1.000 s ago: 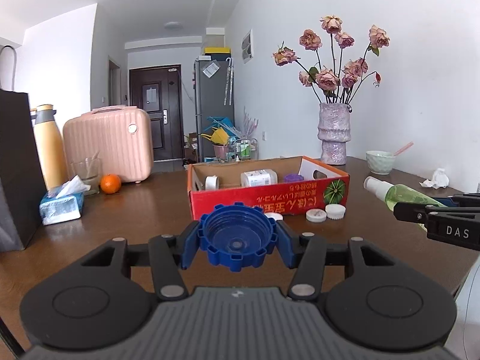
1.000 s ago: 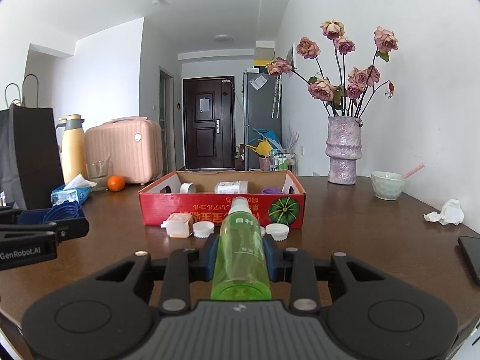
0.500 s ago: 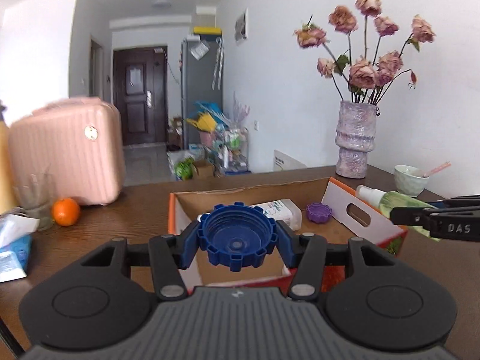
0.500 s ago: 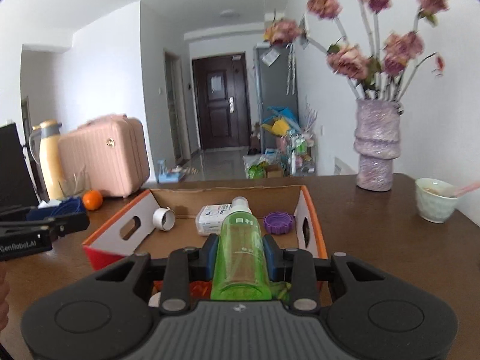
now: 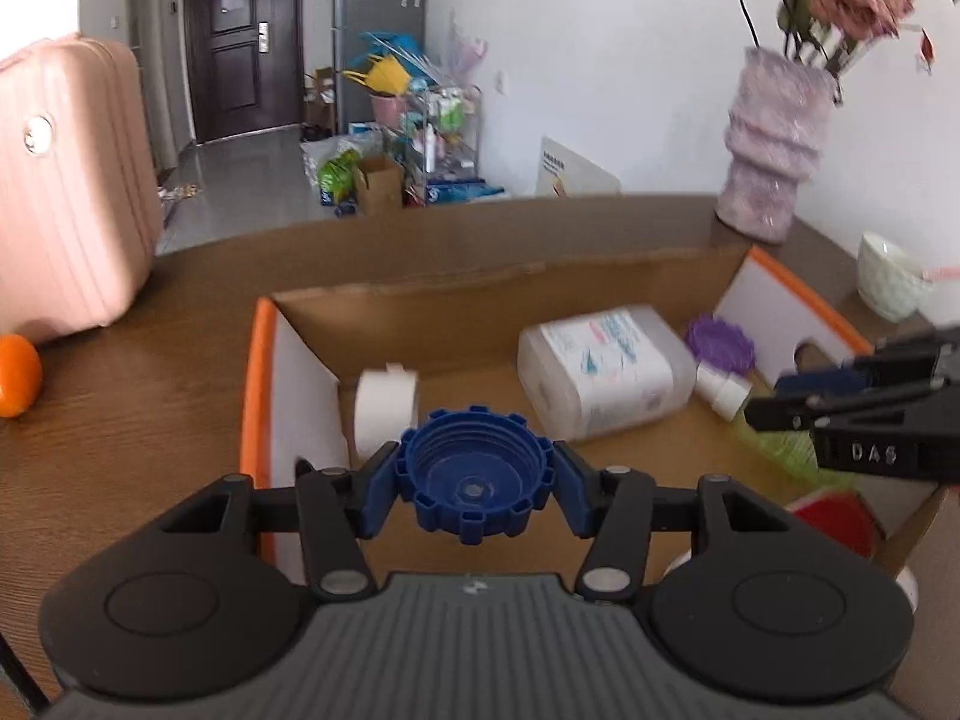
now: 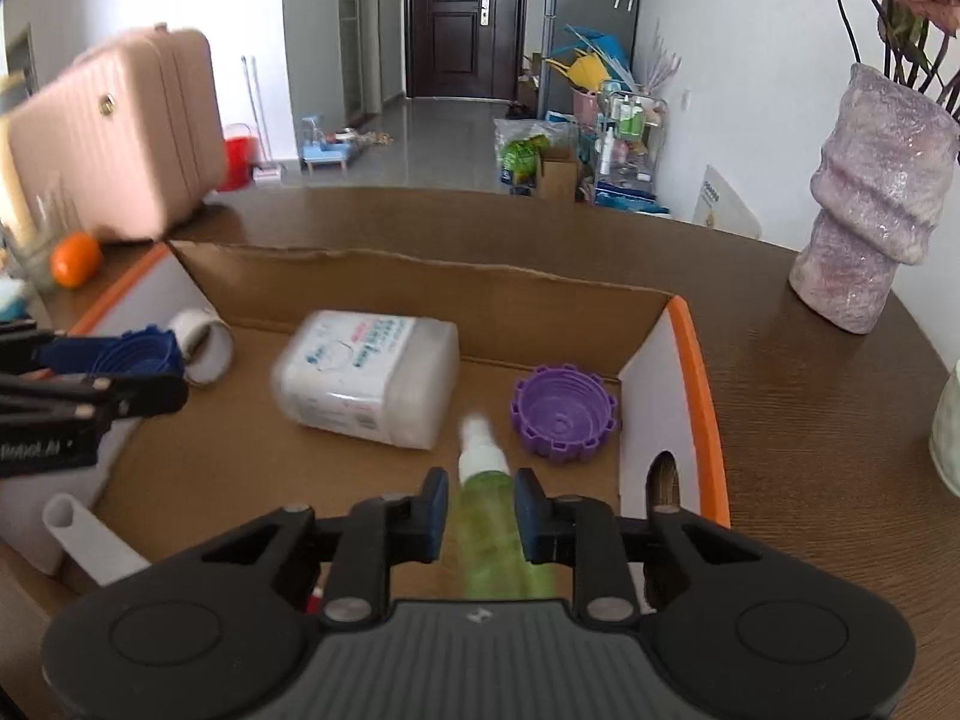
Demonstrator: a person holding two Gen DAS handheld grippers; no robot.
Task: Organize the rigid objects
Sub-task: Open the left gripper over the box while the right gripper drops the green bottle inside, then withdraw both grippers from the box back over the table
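Note:
My left gripper [image 5: 474, 477] is shut on a blue ridged cap [image 5: 474, 471] and holds it over the left part of the open cardboard box [image 5: 258, 384]. My right gripper [image 6: 479, 510] holds a green spray bottle [image 6: 489, 516] over the box's right part [image 6: 690, 360], nozzle pointing forward; the pads look slightly apart from the blurred bottle. In the box lie a white jar [image 6: 366, 378], a purple cap [image 6: 563, 411] and a white tape roll [image 6: 204, 342]. The jar [image 5: 600, 372], purple cap [image 5: 720, 345] and roll [image 5: 384, 405] also show in the left view.
A purple vase [image 6: 870, 198] with dried roses stands right of the box. A pink suitcase [image 6: 120, 138] and an orange [image 6: 75, 258] are at the back left. A pale bowl [image 5: 888, 285] sits at the right. A white tube [image 6: 90, 534] rests at the box's near left.
Both grippers have moved forward and tilted down over the box, carrying the blue cap and the green bottle. The bottle now sits lower between the right fingers.

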